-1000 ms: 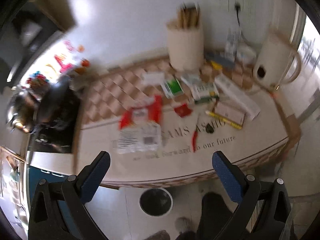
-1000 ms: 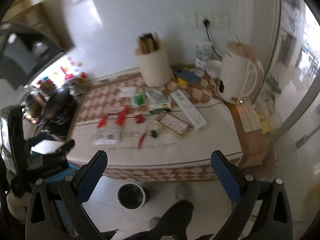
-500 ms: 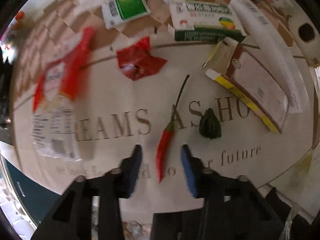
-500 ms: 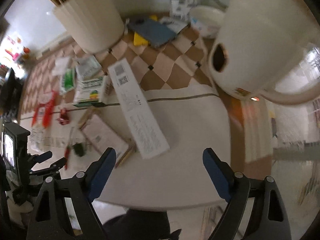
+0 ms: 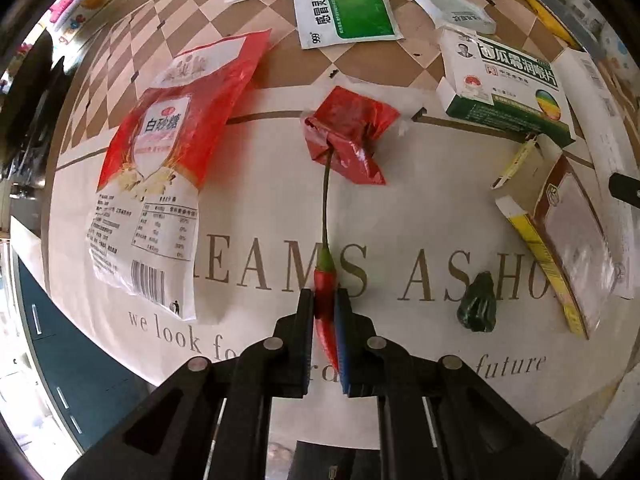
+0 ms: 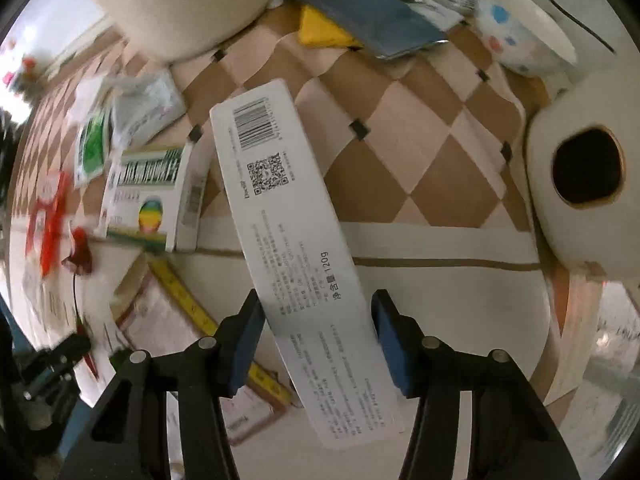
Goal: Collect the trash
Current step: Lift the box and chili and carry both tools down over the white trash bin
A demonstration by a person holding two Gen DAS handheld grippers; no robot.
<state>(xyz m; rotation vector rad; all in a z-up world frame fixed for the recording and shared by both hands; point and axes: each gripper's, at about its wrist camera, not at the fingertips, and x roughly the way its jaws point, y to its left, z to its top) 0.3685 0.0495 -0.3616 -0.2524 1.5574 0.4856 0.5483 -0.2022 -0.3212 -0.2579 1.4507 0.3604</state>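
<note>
Trash lies scattered over a cream tablecloth (image 5: 256,208) with gold lettering and a checkered border. Left gripper (image 5: 325,312) points down at the cloth, its jaws having just closed to a narrow gap; the two blue pads (image 5: 343,320) pinch a red chili (image 5: 326,304) at its middle, and the pepper's tip runs on below them. The chili's long green stem reaches toward 12 o'clock and ends at a crumpled red wrapper (image 5: 350,136). At 10 o'clock from the chili lies a red-and-white sugar bag (image 5: 160,176), flat on the cloth. At 3 o'clock, near but apart, sits a small dark green pepper top (image 5: 478,304). Further toward 2 o'clock is an open yellow-edged box (image 5: 560,240), and above it a green-and-white medicine box (image 5: 508,84). A green sachet (image 5: 348,12) lies at 12 o'clock on the checks.

Right gripper (image 6: 316,336) also points down, jaws half open and just closing. A long white carton (image 6: 296,248) with a barcode and QR code lies between the pads, running from 11 o'clock to 5 o'clock. The right pad (image 6: 390,344) sits at the carton's edge; the left pad (image 6: 246,344) looks slightly clear of it, and I cannot tell whether either presses. At 2 o'clock stands a white kettle (image 6: 580,200); at 12 o'clock lie a blue phone (image 6: 368,12) and a yellow pad (image 6: 324,32).
</note>
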